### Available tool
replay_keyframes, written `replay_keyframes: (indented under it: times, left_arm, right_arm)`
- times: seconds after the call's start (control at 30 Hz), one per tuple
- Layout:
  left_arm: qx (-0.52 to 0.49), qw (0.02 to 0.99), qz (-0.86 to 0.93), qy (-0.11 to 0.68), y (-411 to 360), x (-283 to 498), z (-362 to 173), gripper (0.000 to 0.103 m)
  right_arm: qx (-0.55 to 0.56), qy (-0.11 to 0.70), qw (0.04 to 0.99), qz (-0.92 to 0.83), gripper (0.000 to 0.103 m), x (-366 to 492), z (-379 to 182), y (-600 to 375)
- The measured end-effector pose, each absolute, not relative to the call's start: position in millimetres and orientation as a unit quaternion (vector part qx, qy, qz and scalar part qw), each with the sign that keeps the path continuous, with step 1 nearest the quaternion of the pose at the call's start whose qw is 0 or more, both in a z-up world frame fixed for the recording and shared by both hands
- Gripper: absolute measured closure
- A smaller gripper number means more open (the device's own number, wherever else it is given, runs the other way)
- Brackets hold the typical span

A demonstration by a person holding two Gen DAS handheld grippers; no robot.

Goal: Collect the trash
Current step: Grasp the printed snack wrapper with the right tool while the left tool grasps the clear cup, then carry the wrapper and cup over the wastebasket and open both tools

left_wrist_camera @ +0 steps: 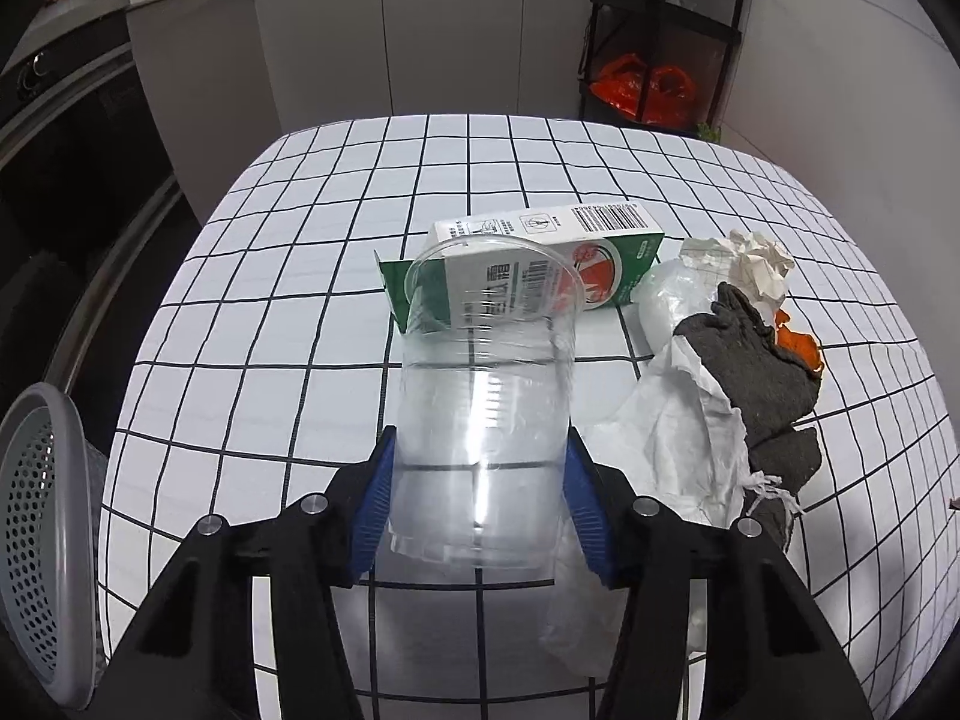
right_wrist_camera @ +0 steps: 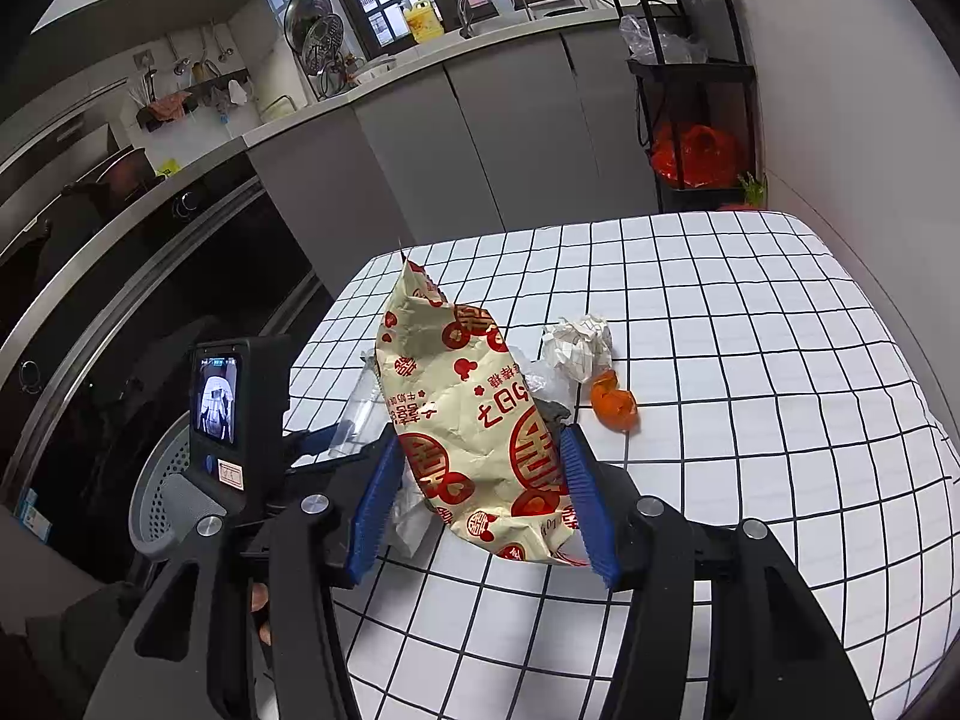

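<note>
left wrist view: the left gripper was seen closed on a clear plastic cup, its blue pads pressed against the cup's lower sides, the cup tilted with its open mouth away from the camera. the jaws were set at a middling width by the cup. behind the cup a green and white carton was laid on its side on the checked tablecloth. to the right, white crumpled paper, a dark grey cloth and a piece of orange peel were heaped together. a grey perforated basket was seen at the lower left, beside the table. in the right wrist view, the right gripper was clamped on a cream and red snack bag, held above the cloth. the paper ball and the peel were left on the table just beyond it.
</note>
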State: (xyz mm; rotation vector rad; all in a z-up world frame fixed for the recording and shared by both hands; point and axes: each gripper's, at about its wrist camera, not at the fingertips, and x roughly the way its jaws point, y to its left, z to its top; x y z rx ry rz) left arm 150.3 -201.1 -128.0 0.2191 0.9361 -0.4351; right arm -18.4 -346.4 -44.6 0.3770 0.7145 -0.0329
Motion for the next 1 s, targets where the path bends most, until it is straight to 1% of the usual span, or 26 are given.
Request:
replay_keyframes:
  times: [0.1,0.3,0.53,0.8,1.0]
  left_arm:
    - [0.1,0.87,-0.208,0.437,-195,143,-120,0.052]
    - [0.103,0.89,-0.193,0.401,-165,113,-87,0.052]
    - [0.115,0.916,-0.144,0.355,-97,71,-41,0.052]
    - [0.098,0.933,-0.085,0.337,1,61,-13,0.052]
    - [0.078,0.934,-0.048,0.346,78,69,-17,0.052]
  right_arm:
    - [0.179,0.352,0.919,-0.017,0.051,-17,-47,-344]
    - [0.168,0.354,0.92,-0.012,0.051,-17,-49,-335]
    - [0.157,0.347,0.924,0.018,0.051,-19,-40,-298]
    - [0.14,0.347,0.925,0.067,0.051,-4,-33,-211]
    - [0.116,0.365,0.917,0.113,0.051,28,-36,-129]
